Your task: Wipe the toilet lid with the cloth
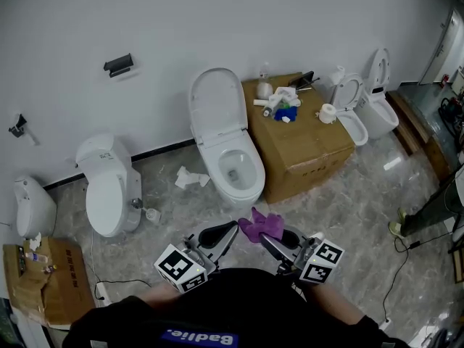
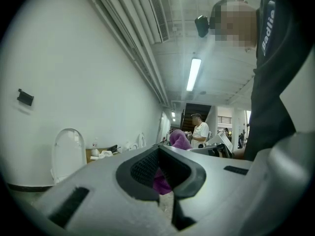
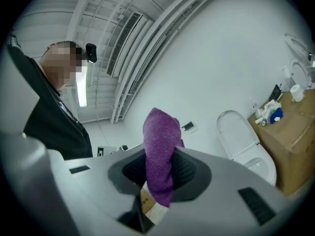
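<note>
Purple cloth. White toilet, white lid, white wall. Brown box, with a blue item on top. Grey floor, marbled with pale veins. White paper on it. Black holder on the wall. Pale grey left gripper and right gripper, with black ribbed pads. Black-and-white square markers on each cube. Black shirt, blue-and-white lettering.

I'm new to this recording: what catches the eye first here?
A purple cloth at bottom centre of the head view, pinched by the left gripper and right gripper. Beyond it stands a white toilet with its lid raised against the wall, a cluttered cardboard box at its right.
</note>
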Demonstrator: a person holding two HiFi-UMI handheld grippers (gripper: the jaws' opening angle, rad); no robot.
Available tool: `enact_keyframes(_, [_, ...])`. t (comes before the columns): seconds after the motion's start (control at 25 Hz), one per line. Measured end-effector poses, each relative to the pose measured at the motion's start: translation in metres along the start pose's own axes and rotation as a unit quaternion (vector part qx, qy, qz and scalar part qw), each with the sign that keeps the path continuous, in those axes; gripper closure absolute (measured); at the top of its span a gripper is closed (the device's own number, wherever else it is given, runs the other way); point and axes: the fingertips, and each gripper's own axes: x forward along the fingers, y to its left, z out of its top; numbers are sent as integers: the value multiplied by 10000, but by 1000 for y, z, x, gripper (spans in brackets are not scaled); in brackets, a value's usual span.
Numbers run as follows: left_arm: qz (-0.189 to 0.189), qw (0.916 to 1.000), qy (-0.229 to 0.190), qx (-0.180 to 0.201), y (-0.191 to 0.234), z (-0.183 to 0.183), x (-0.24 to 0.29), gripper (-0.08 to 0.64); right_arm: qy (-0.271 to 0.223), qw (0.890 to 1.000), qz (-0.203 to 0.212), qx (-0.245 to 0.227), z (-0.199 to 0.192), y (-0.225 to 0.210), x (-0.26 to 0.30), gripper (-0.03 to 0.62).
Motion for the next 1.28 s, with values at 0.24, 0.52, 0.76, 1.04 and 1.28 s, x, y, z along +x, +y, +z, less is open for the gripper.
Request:
enact_keyframes(0.24, [200,9998,44,62,-2,-4,18,545,-6,9998,181,76,8,-19,-9,494])
enact_keyframes(0.52, [499,9987,131,-49,14,-13,27,545,39,9990,293,331,9,-48,-5,494])
enact_keyframes(0.76, [489,9986,14,-179,70,-12,37,545,51,9994,141,300,20,-80,32,494])
enact_keyframes(1.04, [184,9990,-216,-357,191,12,49,545,29,9996,-187,216,44,-128,128,495])
enact_keyframes(1.28, [-225,9993,-165,-236,290,41,59,545,-82,9989,-427,183,69,-161,222,494])
